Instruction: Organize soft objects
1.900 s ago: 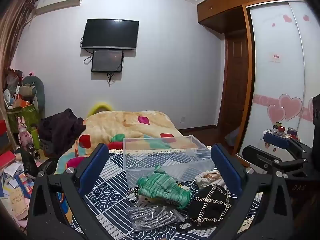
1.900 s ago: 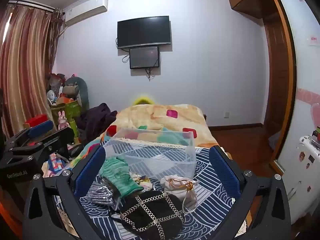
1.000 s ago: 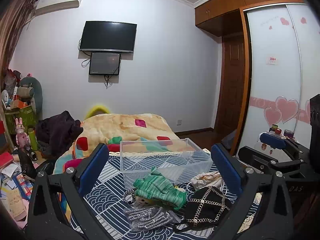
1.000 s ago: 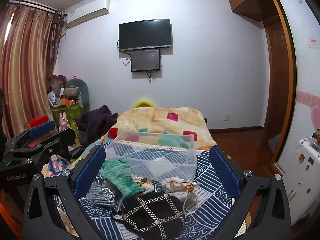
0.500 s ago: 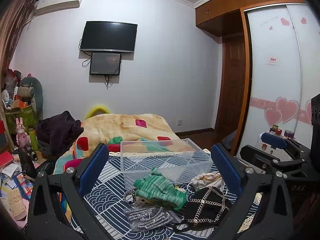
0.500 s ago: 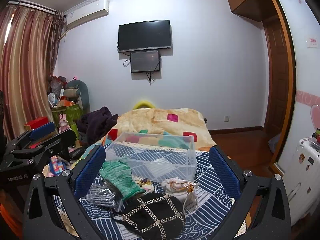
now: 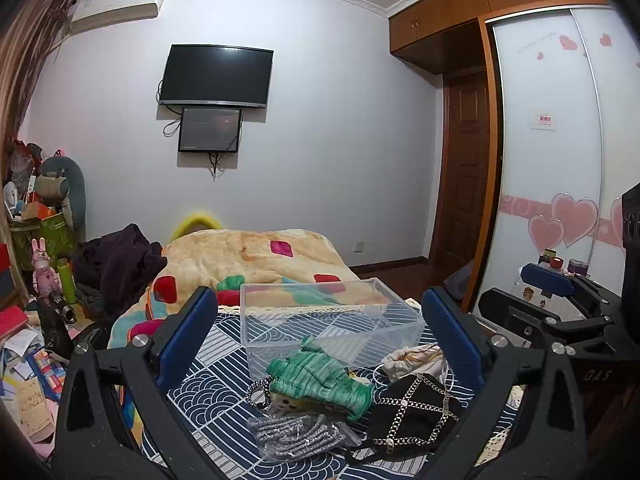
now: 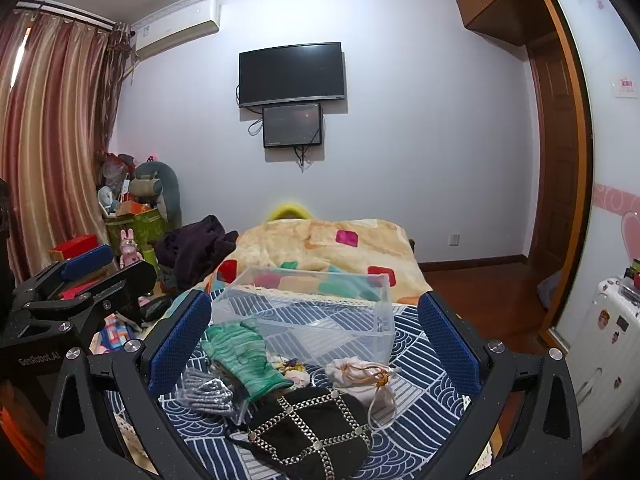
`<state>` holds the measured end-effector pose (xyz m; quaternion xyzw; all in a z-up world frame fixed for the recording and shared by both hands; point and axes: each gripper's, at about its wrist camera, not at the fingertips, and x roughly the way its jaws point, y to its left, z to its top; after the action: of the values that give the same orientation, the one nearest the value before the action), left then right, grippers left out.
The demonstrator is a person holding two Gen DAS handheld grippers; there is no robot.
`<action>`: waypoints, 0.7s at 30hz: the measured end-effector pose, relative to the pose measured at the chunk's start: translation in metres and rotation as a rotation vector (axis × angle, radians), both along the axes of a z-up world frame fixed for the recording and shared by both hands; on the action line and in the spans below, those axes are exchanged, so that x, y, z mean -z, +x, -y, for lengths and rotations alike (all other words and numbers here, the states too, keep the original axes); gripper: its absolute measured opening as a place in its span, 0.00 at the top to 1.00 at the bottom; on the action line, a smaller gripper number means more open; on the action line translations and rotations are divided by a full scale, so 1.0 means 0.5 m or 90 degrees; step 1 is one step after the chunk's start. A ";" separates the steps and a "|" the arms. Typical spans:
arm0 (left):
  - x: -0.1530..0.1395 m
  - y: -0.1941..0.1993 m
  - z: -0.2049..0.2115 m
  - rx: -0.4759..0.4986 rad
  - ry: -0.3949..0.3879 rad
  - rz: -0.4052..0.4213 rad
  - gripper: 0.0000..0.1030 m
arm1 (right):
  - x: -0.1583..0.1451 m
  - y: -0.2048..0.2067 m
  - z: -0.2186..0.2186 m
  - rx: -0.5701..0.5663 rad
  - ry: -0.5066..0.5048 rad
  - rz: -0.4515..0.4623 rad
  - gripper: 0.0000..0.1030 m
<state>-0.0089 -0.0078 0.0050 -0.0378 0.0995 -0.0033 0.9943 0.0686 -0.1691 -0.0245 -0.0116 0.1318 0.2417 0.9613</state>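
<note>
A clear plastic bin (image 7: 332, 322) (image 8: 316, 312) stands empty on a blue patterned cloth (image 7: 208, 384). In front of it lie green knit gloves (image 7: 320, 378) (image 8: 244, 356), a silver item in a clear bag (image 7: 296, 436) (image 8: 208, 394), a black bag with a chain grid (image 7: 412, 414) (image 8: 312, 432) and a white drawstring pouch (image 7: 412, 360) (image 8: 360, 372). My left gripper (image 7: 320, 334) is open and empty, held above the pile. My right gripper (image 8: 314, 334) is open and empty too. Each gripper shows at the edge of the other's view.
A bed with a yellow patchwork blanket (image 7: 256, 256) lies behind the bin. Dark clothes (image 7: 116, 264) are heaped at its left. Toys and boxes (image 7: 40, 248) clutter the left floor. A wardrobe with heart decals (image 7: 560, 220) and a white suitcase (image 8: 616, 344) stand at the right.
Both grippers have stayed almost still, with only a slight drift of the view. The objects on the cloth have not moved.
</note>
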 end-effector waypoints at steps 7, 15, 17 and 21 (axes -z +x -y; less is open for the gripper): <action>0.001 0.001 -0.003 0.003 -0.004 -0.004 0.00 | -0.002 -0.001 0.000 -0.001 0.002 0.002 0.00; 0.001 0.001 -0.003 0.003 -0.005 -0.004 0.00 | -0.002 -0.003 -0.001 -0.001 0.004 0.001 0.00; 0.001 0.001 -0.004 0.004 -0.006 -0.004 0.00 | -0.002 -0.002 -0.001 -0.001 0.003 0.001 0.00; 0.001 0.000 -0.006 0.004 -0.006 -0.003 0.00 | -0.001 -0.002 -0.001 -0.001 0.003 0.001 0.00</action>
<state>-0.0089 -0.0048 0.0046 -0.0419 0.1020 -0.0071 0.9939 0.0674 -0.1688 -0.0238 -0.0094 0.1303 0.2427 0.9613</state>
